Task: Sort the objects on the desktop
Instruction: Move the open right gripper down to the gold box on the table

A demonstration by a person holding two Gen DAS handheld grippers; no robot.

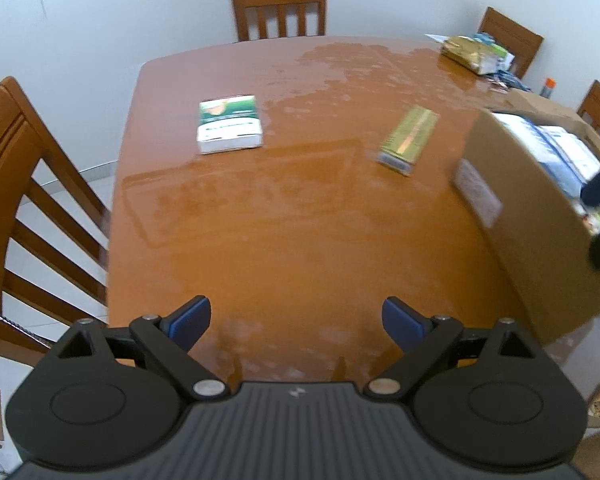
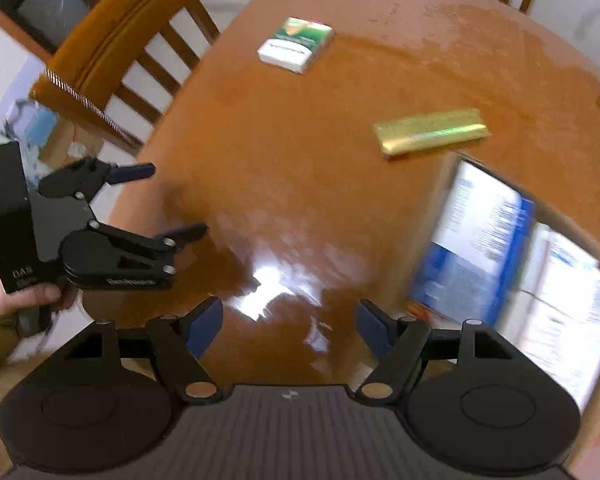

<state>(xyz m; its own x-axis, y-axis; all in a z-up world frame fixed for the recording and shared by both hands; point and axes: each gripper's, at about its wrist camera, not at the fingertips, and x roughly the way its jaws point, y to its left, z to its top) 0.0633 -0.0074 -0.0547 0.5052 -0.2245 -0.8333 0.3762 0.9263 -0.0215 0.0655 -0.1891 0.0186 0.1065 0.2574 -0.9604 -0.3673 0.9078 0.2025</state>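
**Mia:** What are the jaws doing?

**Ben:** The left gripper (image 1: pixel 296 320) has its jaws spread wide. Nothing is between them, only bare brown counter (image 1: pixel 300 240). The right gripper (image 2: pixel 290 322) has its jaws spread too, and they hold nothing. Shiny counter shows in the gap.

**Mia:** Can you see one gripper from the other?

**Ben:** Yes. From the right wrist view, the left gripper (image 2: pixel 168 200) sits by the left edge of the counter. A hand (image 2: pixel 20 296) holds it from below. Its two blue pads (image 2: pixel 134 172) stand well apart.

**Mia:** Where are the things to sort?

**Ben:** A green and white box (image 1: pixel 230 124) lies flat near the far left corner of the counter. A long gold box (image 1: pixel 410 138) lies flat more to the right, well apart from the first one. It is near the cardboard box (image 1: pixel 540 240).

**Mia:** Where is the cardboard box?

**Ben:** It stands at the right edge of the counter. It is open on top. Blue and white packs (image 2: pixel 480 248) lie inside it. They look blurry.

**Mia:** Anything else?

**Ben:** A heap of gold and paper things (image 1: pixel 474 54) sits at the far right corner. Wooden chairs (image 1: pixel 278 4) stand around the counter.
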